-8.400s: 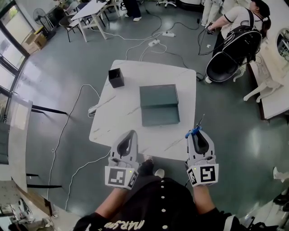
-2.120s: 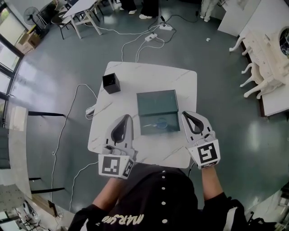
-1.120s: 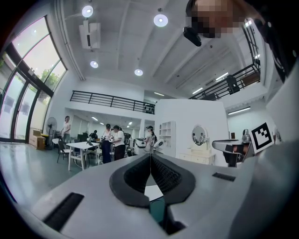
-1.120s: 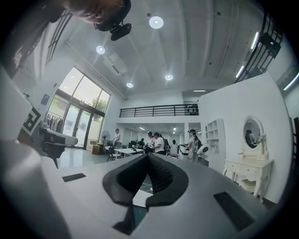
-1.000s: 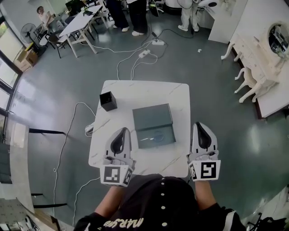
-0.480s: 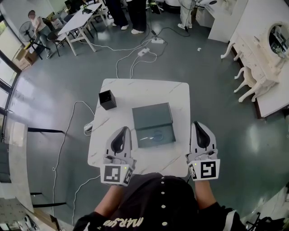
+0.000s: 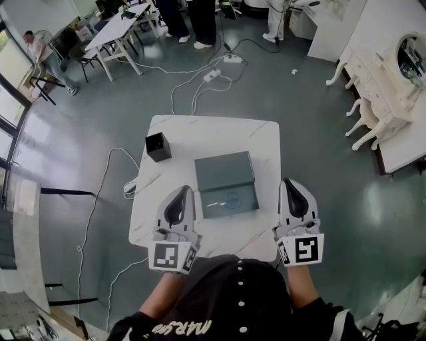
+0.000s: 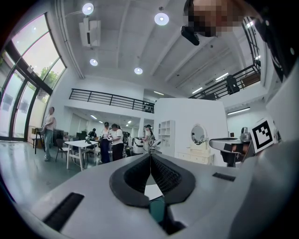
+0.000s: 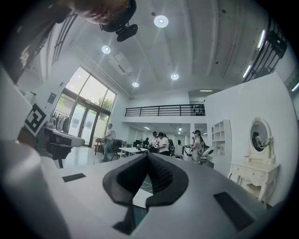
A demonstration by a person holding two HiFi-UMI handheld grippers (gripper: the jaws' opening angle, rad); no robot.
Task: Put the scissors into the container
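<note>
1. Scissors (image 7: 232,198) are lying inside the container (image 7: 226,181), in its near, open half. They are showing only as a faint pale loop against the dark green bottom, so their exact pose is hard to make out.
2. The container is sitting near the middle of the white table (image 7: 259,140). Its far half is showing a flat dark green face; whether that is a lid folded back, I cannot tell.
3. The left gripper (image 7: 187,190) is hovering just left of the container's near half, above the table's near-left part, and is pointing away from the person. In the left gripper view its jaws are pressing together at the tips, with nothing between them.
4. The right gripper (image 7: 289,181) is hovering just right of the container, about over the table's right edge, and is likewise pointing away from the person. In the right gripper view its jaws are also meeting, and they are gripping nothing.
5. A black box (image 7: 158,147), open at the top, is standing near the table's far-left edge, well apart from the container.
6. The person's dark top (image 7: 239,300), with a row of pale buttons, is filling the bottom of the head view between the two arms.
7. White cables (image 7: 193,80) are trailing over the grey floor beyond the table and down its left side.
8. People (image 7: 180,10) are standing by other tables at the far end, and white furniture (image 7: 379,80) is lining the right side.
</note>
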